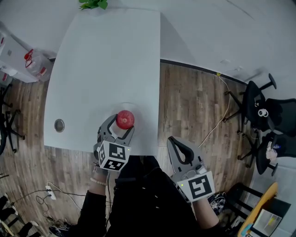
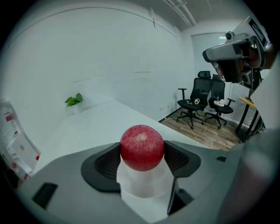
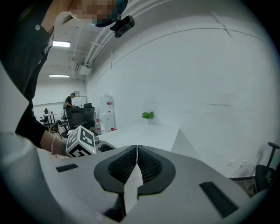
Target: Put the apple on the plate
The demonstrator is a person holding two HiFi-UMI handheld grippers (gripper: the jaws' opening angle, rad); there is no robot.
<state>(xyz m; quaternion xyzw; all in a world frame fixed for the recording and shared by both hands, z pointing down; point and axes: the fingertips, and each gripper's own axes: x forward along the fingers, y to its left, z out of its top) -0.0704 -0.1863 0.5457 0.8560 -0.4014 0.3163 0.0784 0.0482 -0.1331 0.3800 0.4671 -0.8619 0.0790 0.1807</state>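
A red apple point(image 1: 125, 119) sits between the jaws of my left gripper point(image 1: 124, 122) near the front edge of the white table point(image 1: 101, 60). In the left gripper view both black pads touch the sides of the apple point(image 2: 141, 147), so the left gripper point(image 2: 142, 153) is shut on it. A faint round rim of a white plate point(image 1: 131, 106) shows just behind the apple; I cannot tell whether the apple rests on it. My right gripper point(image 1: 178, 146) hangs off the table over the wooden floor, and in its own view the right gripper point(image 3: 137, 154) has its jaws pressed together, holding nothing.
A green plant point(image 1: 94, 3) stands at the table's far end, with a round cable hole point(image 1: 59, 125) near the front left. White boxes point(image 1: 25, 62) lie to the left, black office chairs point(image 1: 270, 113) to the right, and a cable point(image 1: 224, 109) runs across the floor.
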